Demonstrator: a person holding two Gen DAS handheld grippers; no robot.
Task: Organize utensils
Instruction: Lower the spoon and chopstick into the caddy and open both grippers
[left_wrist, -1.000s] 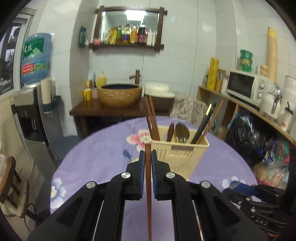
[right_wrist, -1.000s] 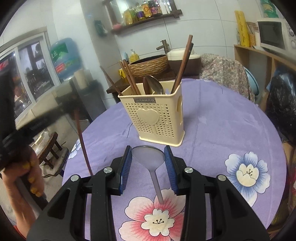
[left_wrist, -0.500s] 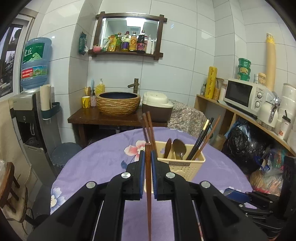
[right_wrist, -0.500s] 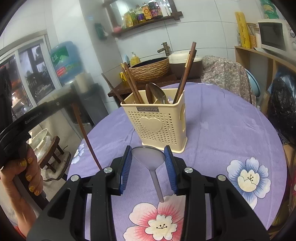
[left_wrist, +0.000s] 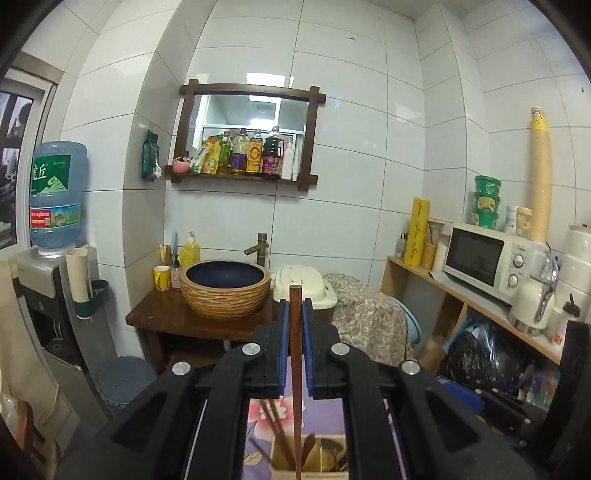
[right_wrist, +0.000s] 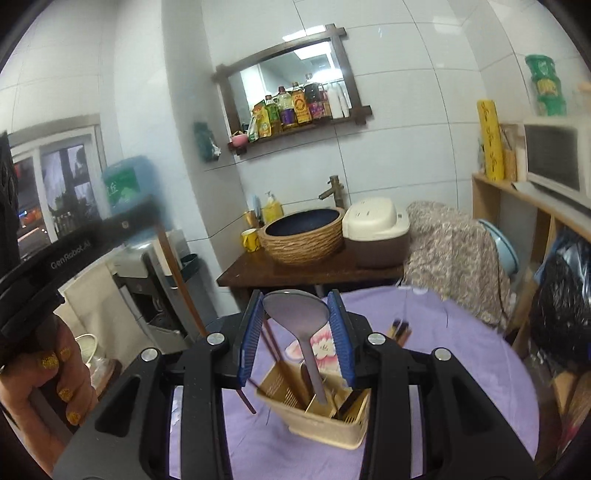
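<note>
Left wrist view: the left gripper (left_wrist: 294, 314) has risen sharply against a second ago; the holder (left_wrist: 308, 458), then ahead at 12 o'clock and filling mid-frame, now sits low at 6 o'clock, seen only through the gap between the gripper arms, with wall tiles and mirror shelf taking up the rest of the frame. Fingers (left_wrist: 282, 343) clamped on one brown chopstick (left_wrist: 295, 369), held upright, top end just above the pads, lower end hanging down over the holder's left compartment, where other chopsticks (left_wrist: 275, 428) already lean. Grip unchanged over the interval. Right wrist view: same lift. The right gripper (right_wrist: 296, 336) pinches a grey spoon (right_wrist: 297, 314) by its bowl, handle pointing down, tip now just above or just inside the holder's middle compartment; cannot tell which. The holder (right_wrist: 325, 424) stands on the purple tabletop (right_wrist: 461, 387) at 6 o'clock below the gripper, formerly at 12 o'clock in front. The other gripper shows at 9 o'clock with its chopstick, held by a hand (right_wrist: 44, 387). Judgement: both utensils have been raised from tabletop level to above the rim, so the lift is done and lowering into the compartments comes next. Risk: the long chopstick may catch the divider or the leaning sticks.
</note>
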